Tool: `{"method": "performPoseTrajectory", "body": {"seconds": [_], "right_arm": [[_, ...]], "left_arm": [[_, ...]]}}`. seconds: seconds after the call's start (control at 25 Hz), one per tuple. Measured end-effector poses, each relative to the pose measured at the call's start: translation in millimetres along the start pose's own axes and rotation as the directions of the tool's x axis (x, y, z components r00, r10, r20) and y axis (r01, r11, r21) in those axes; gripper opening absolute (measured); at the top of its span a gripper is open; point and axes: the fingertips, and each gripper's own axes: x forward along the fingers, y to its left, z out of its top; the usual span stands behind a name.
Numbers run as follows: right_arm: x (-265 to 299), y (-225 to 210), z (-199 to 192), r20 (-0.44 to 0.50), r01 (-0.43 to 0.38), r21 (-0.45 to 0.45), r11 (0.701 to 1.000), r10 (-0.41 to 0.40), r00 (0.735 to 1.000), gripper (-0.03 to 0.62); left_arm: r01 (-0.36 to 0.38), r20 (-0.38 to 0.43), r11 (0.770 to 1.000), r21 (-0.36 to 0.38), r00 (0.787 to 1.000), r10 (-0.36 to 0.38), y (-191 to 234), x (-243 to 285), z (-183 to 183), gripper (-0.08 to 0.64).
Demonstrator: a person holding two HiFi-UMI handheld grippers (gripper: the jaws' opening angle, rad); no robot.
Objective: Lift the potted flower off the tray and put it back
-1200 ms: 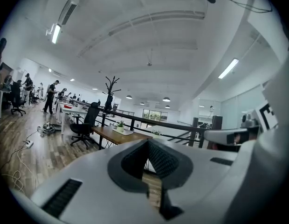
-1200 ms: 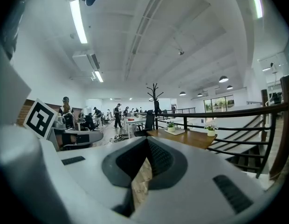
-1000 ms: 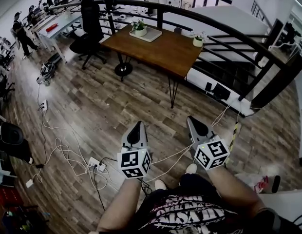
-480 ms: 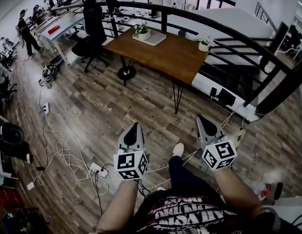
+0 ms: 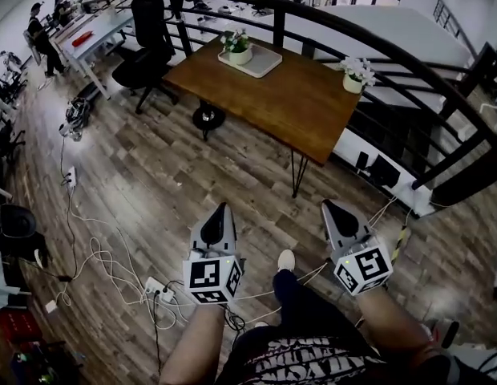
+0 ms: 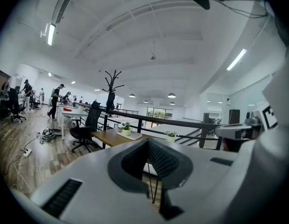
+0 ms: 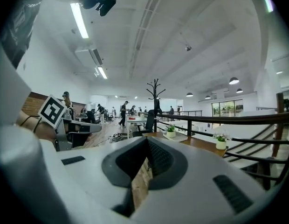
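Far off at your left, a few people (image 5: 38, 22) stand by a white desk (image 5: 92, 32). A black office chair (image 5: 144, 46) sits on the wood floor (image 5: 152, 167), near the left corner of a brown wooden tabletop (image 5: 288, 103). Nearer you on the left, loose cables (image 5: 100, 251) trail across the floor to a power strip (image 5: 156, 269).

Your left hand-held gripper (image 5: 224, 210) is low in the head view and points forward toward the tabletop. Its jaws are pressed together with nothing between them.

Straight ahead, well apart from both grippers, the tabletop stands on thin black legs. The potted flower (image 5: 237, 46), in a white pot, sits on the tray (image 5: 263, 61) at the tabletop's far left end, toward the tray's left side. A second potted flower (image 5: 357, 72) stands at the tabletop's far right edge, off the tray.

Between the two grippers you can see your dark trouser leg (image 5: 301, 303) and one pale shoe (image 5: 286, 260).

Your right hand-held gripper (image 5: 329, 207) is level with the left one and also points forward. Its jaws meet at the tips and hold nothing.

Behind the tabletop, a black railing (image 5: 278, 29) curves away to the right.
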Motion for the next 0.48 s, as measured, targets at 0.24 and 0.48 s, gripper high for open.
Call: {"method": "performPoseTrajectory", "body": {"seconds": [0.24, 0.48], "right_arm": [[100, -58, 13, 0.006, -0.037, -0.017, 0.999, 0.037, 0.999, -0.008], [161, -97, 20, 0.014, -0.071, 0.016, 0.997, 0.071, 0.997, -0.009]], "left_arm": [[-0.033, -0.017, 0.999, -0.016, 0.999, 0.033, 28, 96, 12, 0.009], [-0.088, -0.015, 0.996, -0.031, 0.996, 0.087, 47, 163, 28, 0.008]]}}
